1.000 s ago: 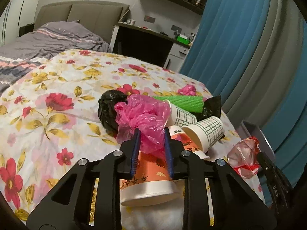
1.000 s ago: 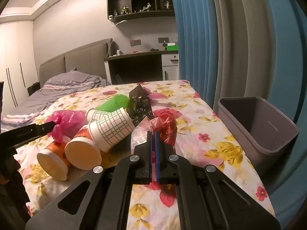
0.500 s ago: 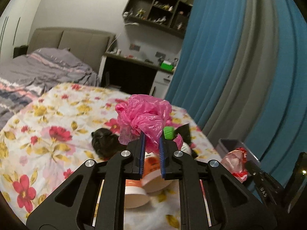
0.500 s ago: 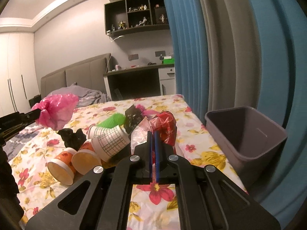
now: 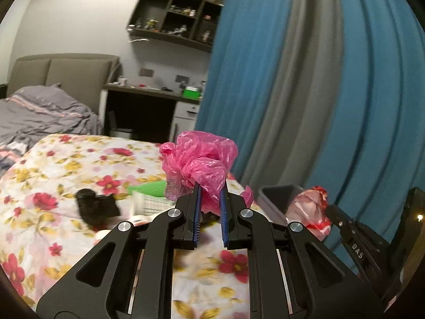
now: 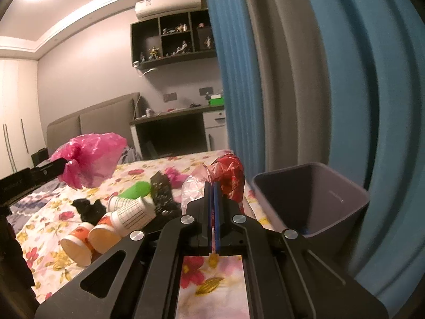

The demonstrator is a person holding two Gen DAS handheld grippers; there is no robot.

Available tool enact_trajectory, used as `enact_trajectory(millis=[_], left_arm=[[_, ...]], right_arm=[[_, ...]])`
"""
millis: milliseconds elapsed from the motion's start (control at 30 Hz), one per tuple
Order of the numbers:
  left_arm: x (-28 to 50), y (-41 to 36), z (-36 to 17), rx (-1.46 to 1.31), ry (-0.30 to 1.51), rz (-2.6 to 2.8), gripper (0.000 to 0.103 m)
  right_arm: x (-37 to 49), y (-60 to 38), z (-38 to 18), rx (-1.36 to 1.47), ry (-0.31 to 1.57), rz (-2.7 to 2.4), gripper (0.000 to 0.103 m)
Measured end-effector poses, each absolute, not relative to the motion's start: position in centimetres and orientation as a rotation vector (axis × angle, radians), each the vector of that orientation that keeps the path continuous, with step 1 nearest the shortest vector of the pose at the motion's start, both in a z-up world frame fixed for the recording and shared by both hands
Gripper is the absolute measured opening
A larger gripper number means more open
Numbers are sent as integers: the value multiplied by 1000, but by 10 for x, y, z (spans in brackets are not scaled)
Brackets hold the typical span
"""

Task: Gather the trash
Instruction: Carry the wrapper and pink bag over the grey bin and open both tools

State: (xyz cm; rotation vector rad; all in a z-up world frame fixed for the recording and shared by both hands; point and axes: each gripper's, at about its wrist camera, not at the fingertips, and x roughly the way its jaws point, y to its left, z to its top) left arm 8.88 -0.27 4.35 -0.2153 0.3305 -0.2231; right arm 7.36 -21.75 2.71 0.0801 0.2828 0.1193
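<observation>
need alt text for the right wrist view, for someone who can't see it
The right claw, shut on a red and clear wrapper, hangs over a floral bed beside an open grey bin. At left, the left claw holds a pink bag above paper cups.

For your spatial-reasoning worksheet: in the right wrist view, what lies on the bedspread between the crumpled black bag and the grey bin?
In the right wrist view, between the black bag and the grey bin lie paper cups, a green roll and a dark wrapper.

The shelf figurines [image 6: 170, 43] are too tiny to make out, the black wad [image 5: 91, 207] on the bed is motion-blurred, and the bin's [image 5: 276, 199] mostly hidden behind the red-and-clear wrapper [image 5: 310, 210].
</observation>
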Motion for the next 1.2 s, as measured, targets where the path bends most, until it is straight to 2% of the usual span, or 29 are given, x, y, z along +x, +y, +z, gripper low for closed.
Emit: enact_trajectory(millis=[600,1200], left_arm=[[165,-134,37,-150,372,-481,12],[230,-221,-13,-115,478,-608,12]], right_arm=[[102,-306,53,71,180,-102,2],[148,-346,13,95,277,-171,2]])
